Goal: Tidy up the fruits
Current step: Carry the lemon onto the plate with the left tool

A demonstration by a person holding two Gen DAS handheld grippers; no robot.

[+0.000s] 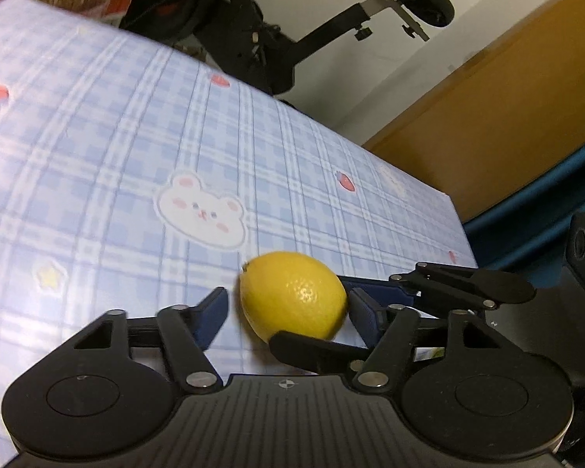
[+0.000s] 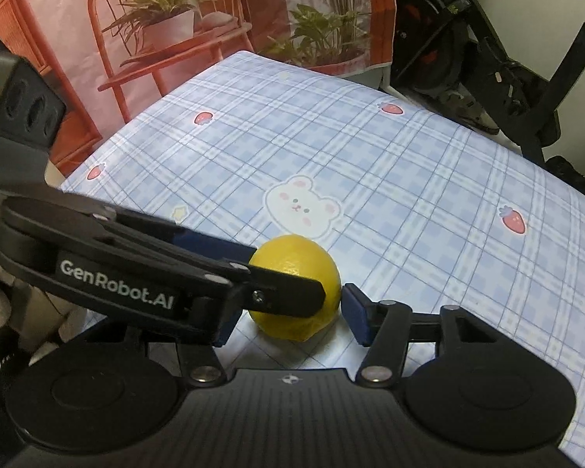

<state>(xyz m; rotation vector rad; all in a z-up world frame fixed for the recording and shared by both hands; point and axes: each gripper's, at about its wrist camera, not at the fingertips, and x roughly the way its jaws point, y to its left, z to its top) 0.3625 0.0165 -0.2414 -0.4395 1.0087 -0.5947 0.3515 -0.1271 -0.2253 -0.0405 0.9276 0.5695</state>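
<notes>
Lemon (image 1: 294, 299) lies on tablecloth (image 1: 136, 136), long axis crosswise, between both spread grippers; neither gripper visibly pinches

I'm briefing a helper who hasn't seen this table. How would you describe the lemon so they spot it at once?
Start at the table with the blue plaid cloth printed with strawberries. Find the white bear face printed on it; the lemon lies on the cloth just on the near side of that bear, between both grippers' blue pads. It is the only real fruit, solid bright yellow and oval.
</notes>
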